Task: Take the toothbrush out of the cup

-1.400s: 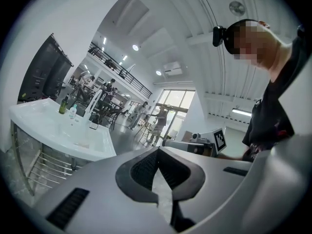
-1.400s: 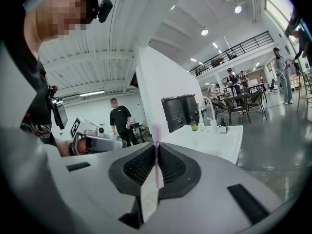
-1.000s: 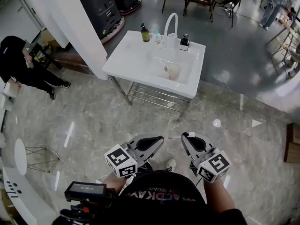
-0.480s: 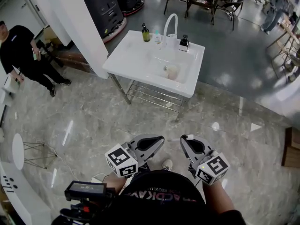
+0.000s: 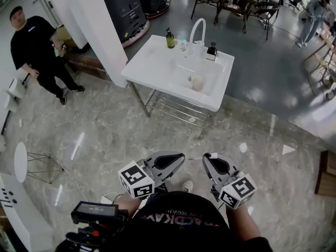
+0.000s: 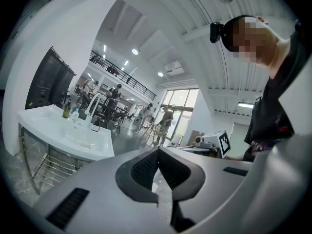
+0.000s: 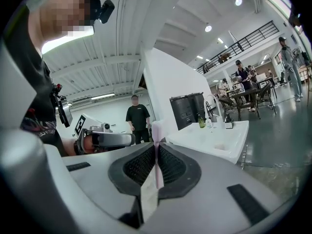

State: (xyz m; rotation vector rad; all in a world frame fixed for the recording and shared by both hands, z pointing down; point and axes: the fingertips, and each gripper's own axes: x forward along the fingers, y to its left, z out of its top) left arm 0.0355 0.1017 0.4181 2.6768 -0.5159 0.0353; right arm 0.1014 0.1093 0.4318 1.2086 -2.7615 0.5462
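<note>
A pink toothbrush (image 7: 157,152) stands upright between the jaws of my right gripper (image 7: 156,149), which is shut on its handle; the brush head (image 7: 157,128) sticks out past the tips. In the head view the right gripper (image 5: 209,157) is low, just in front of the person's body, with my left gripper (image 5: 180,157) beside it. The left gripper (image 6: 157,151) is shut with nothing in it. A pale cup (image 5: 196,81) sits in the basin of the white sink (image 5: 152,67), far ahead of both grippers.
On the sink's back edge stand a white faucet (image 5: 198,28), a green bottle (image 5: 170,38) and a black dispenser (image 5: 212,50). A white pillar (image 5: 100,25) rises left of the sink. A person in black (image 5: 37,46) stands at far left. Marble floor lies between me and the sink.
Both grippers keep their places and their grips. The person in black at far left has straightened up. The view has shifted a little, so the sink now sits slightly further right.
</note>
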